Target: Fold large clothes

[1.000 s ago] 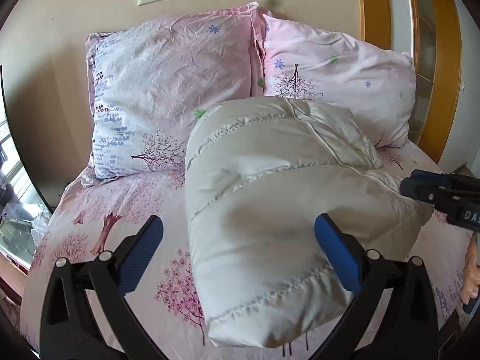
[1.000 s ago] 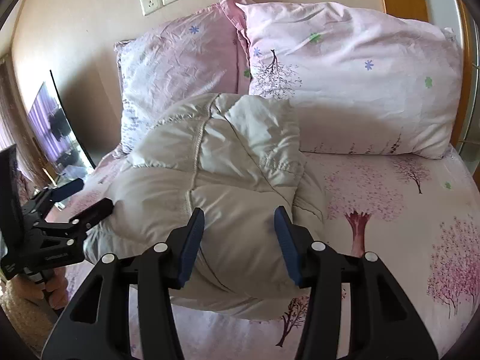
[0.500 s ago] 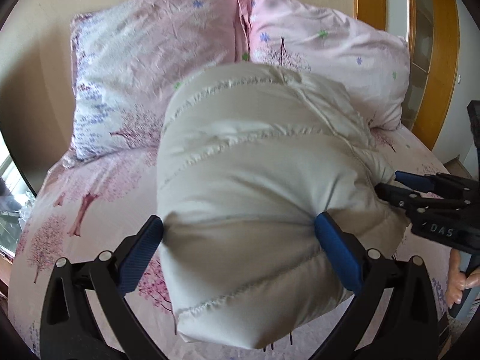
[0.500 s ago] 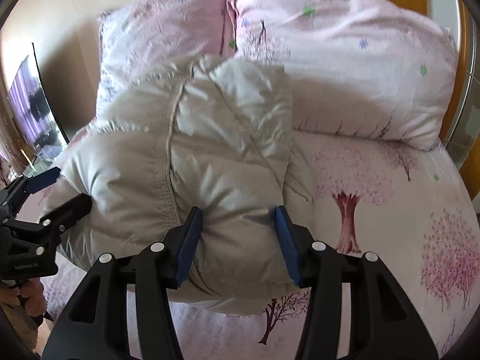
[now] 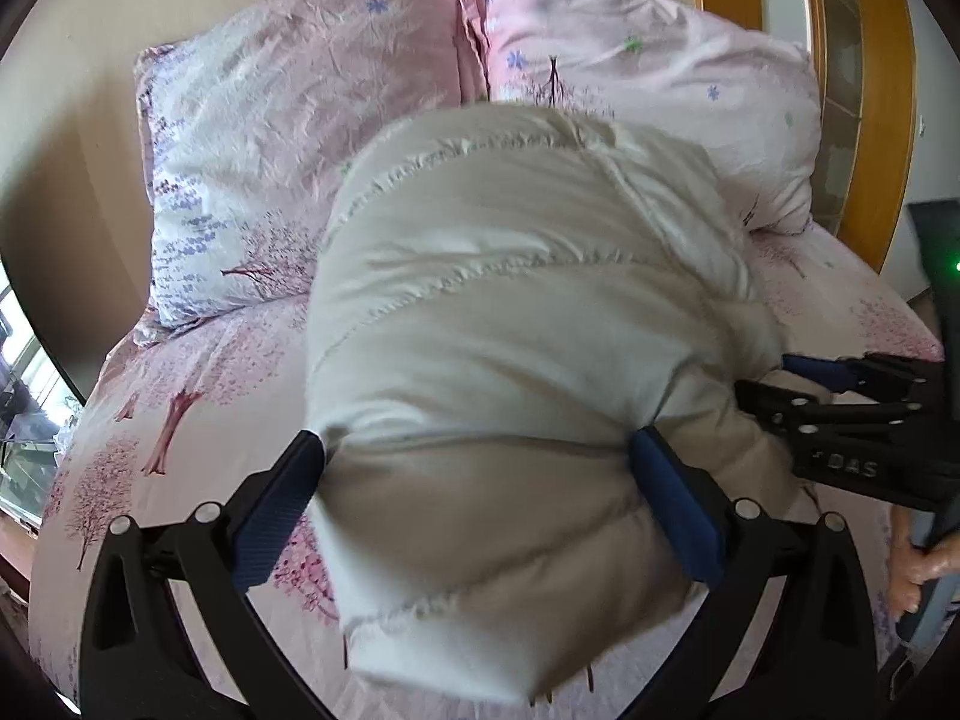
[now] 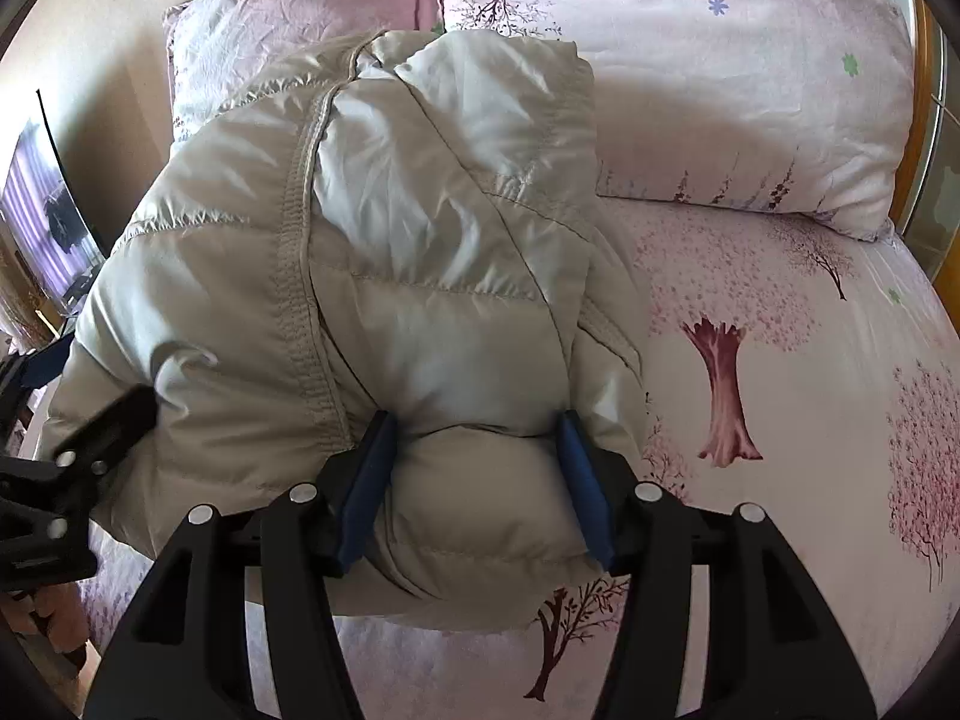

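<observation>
A cream quilted down jacket (image 5: 516, 324) lies folded into a thick bundle on the pink bed sheet (image 5: 198, 396); it also shows in the right wrist view (image 6: 420, 252). My left gripper (image 5: 480, 480) stands wide open with the near end of the bundle between its blue pads, which press into the fabric. My right gripper (image 6: 474, 468) is open too, narrower, its pads squeezing the bundle's right end. The right gripper also shows in the left wrist view (image 5: 840, 408), and the left gripper shows at the edge of the right wrist view (image 6: 60, 468).
Two pink floral pillows (image 5: 288, 138) (image 5: 654, 78) lean against the wall behind the jacket. A wooden door frame (image 5: 888, 120) stands at the right. A dark screen (image 6: 48, 222) is at the bed's left. Bare sheet (image 6: 780, 360) lies right of the jacket.
Both grippers have moved forward onto the jacket bundle, from just short of it to having its ends between their pads. The bundle now bulges around the pads.
</observation>
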Tool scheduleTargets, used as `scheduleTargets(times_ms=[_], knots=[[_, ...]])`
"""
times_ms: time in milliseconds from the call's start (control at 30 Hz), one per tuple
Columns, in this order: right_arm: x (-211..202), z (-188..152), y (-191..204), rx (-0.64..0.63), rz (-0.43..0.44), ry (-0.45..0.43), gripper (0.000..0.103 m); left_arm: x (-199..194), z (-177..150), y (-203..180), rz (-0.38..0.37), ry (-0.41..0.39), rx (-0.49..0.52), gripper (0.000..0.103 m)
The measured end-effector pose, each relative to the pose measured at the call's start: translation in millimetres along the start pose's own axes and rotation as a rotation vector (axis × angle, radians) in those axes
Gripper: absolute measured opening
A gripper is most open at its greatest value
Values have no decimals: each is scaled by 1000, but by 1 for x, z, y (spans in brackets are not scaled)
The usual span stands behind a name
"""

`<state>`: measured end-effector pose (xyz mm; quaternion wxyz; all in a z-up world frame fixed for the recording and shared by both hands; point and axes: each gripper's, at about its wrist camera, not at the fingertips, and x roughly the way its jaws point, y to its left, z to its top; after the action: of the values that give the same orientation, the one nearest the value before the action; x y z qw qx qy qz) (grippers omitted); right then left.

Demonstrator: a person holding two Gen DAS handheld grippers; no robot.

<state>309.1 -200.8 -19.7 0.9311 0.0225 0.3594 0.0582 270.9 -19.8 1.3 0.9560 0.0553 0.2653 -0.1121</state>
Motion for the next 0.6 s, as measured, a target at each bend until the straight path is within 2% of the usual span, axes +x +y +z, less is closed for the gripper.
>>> scheduleTargets(times_ms=[100, 200, 300, 367, 533, 600], knots=[[-3, 0, -2, 5, 8, -5, 56, -16, -2, 3, 45, -60, 3, 101], [-3, -2, -2, 8, -1, -14, 59, -2, -7, 1, 42, 11, 22, 101], [-6, -4, -5, 22, 7, -16, 60, -1, -11, 0, 44, -7, 30, 101], [-18, -6, -8, 39, 7, -38, 61, -10, -12, 2, 16, -18, 26, 101], [-55, -23, -8, 50, -44, -145, 87, -31, -28, 3, 12, -64, 33, 101], [-64, -32, -8, 60, -35, -166, 90, -33, -34, 5, 11, -58, 18, 101]])
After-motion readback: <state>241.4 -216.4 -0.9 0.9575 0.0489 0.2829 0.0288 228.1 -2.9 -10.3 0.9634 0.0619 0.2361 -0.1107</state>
